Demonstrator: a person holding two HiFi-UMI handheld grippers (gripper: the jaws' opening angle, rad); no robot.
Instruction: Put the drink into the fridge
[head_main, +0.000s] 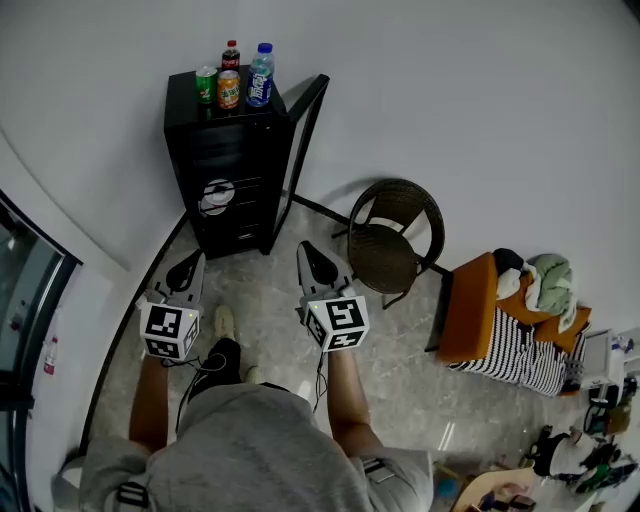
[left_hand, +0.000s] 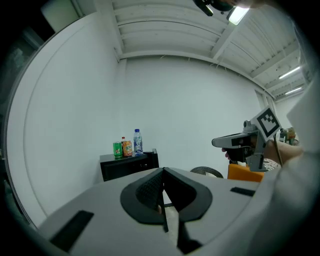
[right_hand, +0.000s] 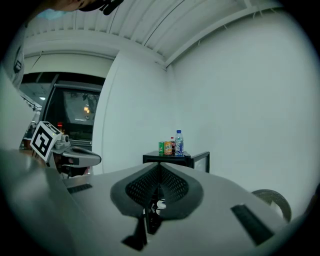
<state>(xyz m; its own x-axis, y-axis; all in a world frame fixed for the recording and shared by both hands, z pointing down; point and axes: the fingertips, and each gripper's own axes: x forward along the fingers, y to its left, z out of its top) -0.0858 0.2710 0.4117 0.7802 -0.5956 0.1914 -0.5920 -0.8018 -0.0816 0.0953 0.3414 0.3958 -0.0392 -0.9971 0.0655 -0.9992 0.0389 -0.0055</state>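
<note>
We judge the task barely begun. The drinks (head_main: 236, 80) stand on top of the far black fridge (head_main: 228, 190), whose door (head_main: 303, 140) is open. Our left gripper (head_main: 186, 269) and right gripper (head_main: 316, 259) are well short of it, both with jaws together and empty.

Black fridge (head_main: 232, 165), green can (head_main: 206, 84), orange can (head_main: 229, 89), black-and-white striped cushion (head_main: 516, 358)
</note>
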